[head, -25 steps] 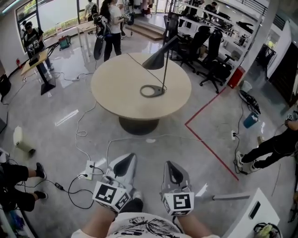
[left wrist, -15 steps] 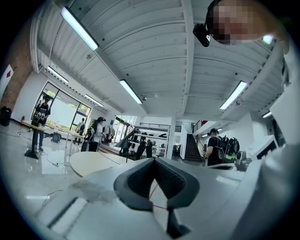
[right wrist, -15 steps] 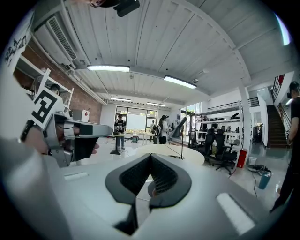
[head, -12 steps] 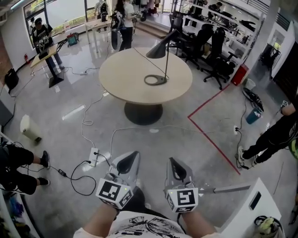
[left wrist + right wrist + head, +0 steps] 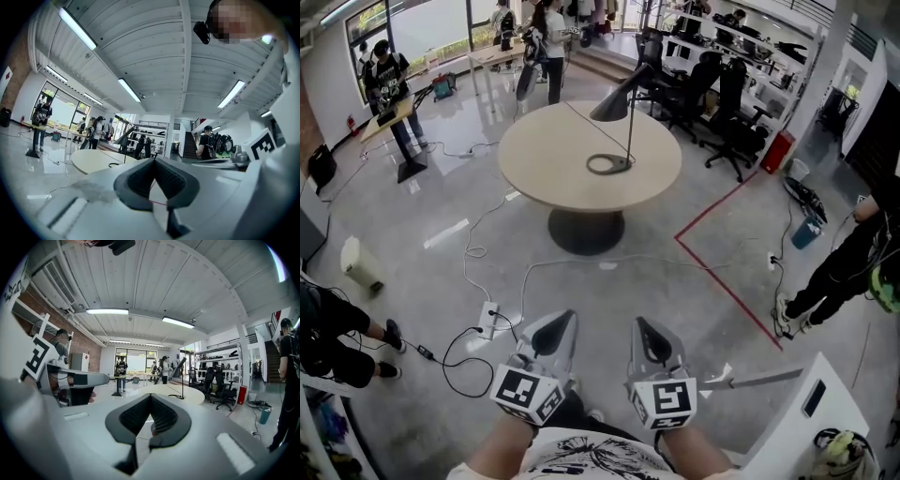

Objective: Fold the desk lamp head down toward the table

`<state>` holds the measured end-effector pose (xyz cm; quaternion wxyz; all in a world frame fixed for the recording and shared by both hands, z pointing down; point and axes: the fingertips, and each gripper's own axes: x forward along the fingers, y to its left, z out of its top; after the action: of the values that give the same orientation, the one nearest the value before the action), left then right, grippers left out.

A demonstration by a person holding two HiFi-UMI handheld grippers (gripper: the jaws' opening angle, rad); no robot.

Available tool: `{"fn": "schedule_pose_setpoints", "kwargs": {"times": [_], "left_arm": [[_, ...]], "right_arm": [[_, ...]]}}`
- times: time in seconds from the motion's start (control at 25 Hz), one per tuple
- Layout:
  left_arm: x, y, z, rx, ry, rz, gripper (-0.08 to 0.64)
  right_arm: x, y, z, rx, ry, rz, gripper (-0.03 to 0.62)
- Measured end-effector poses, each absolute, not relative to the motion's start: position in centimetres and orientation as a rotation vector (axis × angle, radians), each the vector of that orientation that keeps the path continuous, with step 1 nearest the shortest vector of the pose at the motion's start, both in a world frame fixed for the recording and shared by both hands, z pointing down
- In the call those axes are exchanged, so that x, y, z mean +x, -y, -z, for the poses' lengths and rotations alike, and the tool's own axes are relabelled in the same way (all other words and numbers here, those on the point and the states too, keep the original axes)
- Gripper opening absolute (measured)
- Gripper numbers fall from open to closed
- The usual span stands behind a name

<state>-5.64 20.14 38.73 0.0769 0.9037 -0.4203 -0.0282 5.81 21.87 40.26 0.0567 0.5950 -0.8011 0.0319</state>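
Hardly any change from a second ago, only a slight shift of view. Left gripper (image 5: 555,328) and right gripper (image 5: 645,330) low and near, jaws pressed together on nothing. Desk lamp (image 5: 627,131) upright on the far round table (image 5: 544,159), well apart from both, head (image 5: 614,106) raised, not folded down.

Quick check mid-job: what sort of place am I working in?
Probably an open-plan office or workshop hall: a round table carrying the desk lamp, black office chairs, power cables trailing across the floor.
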Motion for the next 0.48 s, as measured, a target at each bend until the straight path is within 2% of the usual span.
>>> {"fn": "schedule_pose_setpoints", "kwargs": {"times": [0.48], "left_arm": [[-4.5,-20.0,-37.6,2.724,1.223,0.154,0.003]], "right_arm": [[6.2,-20.9,-40.5,1.819,2.397,-0.092,0.008]]}}
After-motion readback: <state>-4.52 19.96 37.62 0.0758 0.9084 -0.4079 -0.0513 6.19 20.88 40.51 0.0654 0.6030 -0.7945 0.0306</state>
